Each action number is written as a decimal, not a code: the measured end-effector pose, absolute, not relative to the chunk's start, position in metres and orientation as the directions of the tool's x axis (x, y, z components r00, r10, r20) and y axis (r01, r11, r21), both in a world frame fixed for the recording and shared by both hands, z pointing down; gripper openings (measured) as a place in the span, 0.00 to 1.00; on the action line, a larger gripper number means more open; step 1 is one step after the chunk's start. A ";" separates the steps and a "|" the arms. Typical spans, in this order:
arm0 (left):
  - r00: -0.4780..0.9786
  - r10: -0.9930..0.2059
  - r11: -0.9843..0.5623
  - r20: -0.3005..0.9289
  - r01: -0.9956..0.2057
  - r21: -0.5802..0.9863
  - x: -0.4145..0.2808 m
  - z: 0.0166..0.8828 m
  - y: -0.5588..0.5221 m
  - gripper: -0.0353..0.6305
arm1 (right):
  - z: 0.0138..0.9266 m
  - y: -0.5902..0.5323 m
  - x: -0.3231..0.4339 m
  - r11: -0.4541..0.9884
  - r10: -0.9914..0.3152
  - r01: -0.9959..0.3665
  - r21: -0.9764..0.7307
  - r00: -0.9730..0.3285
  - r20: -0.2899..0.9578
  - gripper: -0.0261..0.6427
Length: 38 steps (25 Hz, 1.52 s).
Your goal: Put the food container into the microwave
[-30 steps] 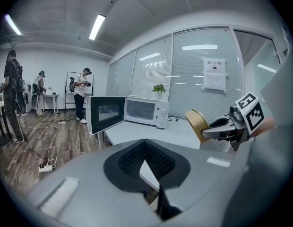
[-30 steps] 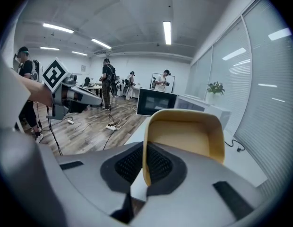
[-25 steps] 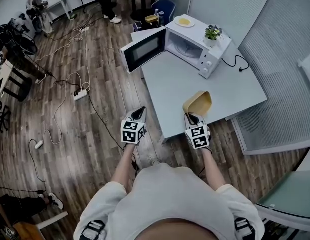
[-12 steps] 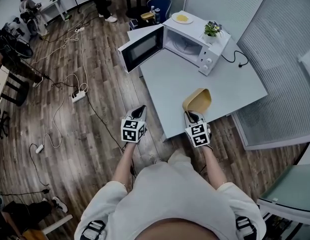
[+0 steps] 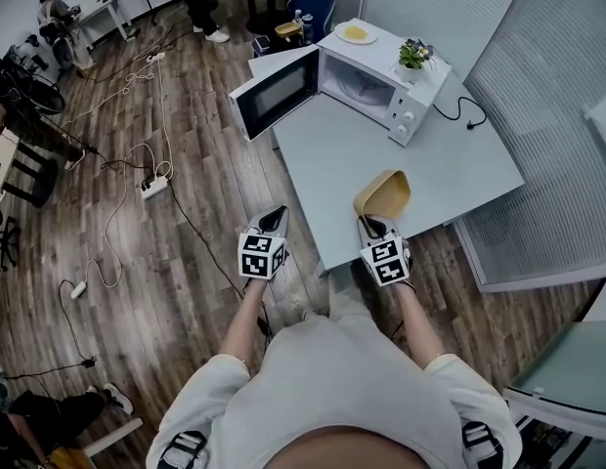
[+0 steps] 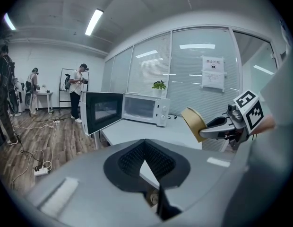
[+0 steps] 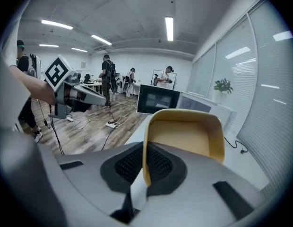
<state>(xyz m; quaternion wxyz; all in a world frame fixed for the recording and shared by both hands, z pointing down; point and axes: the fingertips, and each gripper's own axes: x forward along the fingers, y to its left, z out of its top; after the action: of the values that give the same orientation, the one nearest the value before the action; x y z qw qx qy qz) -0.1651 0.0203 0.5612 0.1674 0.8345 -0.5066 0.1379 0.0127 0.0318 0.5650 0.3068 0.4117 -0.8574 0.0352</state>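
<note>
The right gripper [image 7: 144, 148] is clamped on one side wall of the tan, round-cornered, open-topped food container [image 7: 184, 136]. The container sticks out ahead of its jaws, tipped up over the table's near edge, and looks empty. It is probably light and thin-walled, paper or thin plastic, though the views do not settle which. A rim pinch may therefore bend the wall, and a hold near a corner should be stiffer.

The pale grey table [image 5: 430, 169] stretches bare ahead of both grippers. Well ahead of the right gripper stands the white box microwave [image 5: 381, 86]. Its dark-glass door [image 5: 276, 94] is swung wide, ahead of the left gripper [image 5: 272, 221], whose jaws are together on nothing. The cavity mouth looks unobstructed. A small green potted plant [image 5: 414, 59] and a white plate [image 5: 355, 34] sit on top of the microwave.
</note>
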 end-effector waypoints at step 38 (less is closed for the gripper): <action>0.338 -0.814 -0.330 0.473 -0.938 0.104 -0.130 0.552 -0.196 0.07 | 0.560 -0.198 0.010 0.806 -0.555 -0.568 0.168 -0.624 0.551 0.06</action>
<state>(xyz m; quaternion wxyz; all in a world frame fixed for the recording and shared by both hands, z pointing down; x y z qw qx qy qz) -0.1297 -0.1963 0.5515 0.1828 0.7974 -0.5493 0.1707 0.0100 -0.1977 0.5598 0.3017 0.3114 -0.9010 0.0109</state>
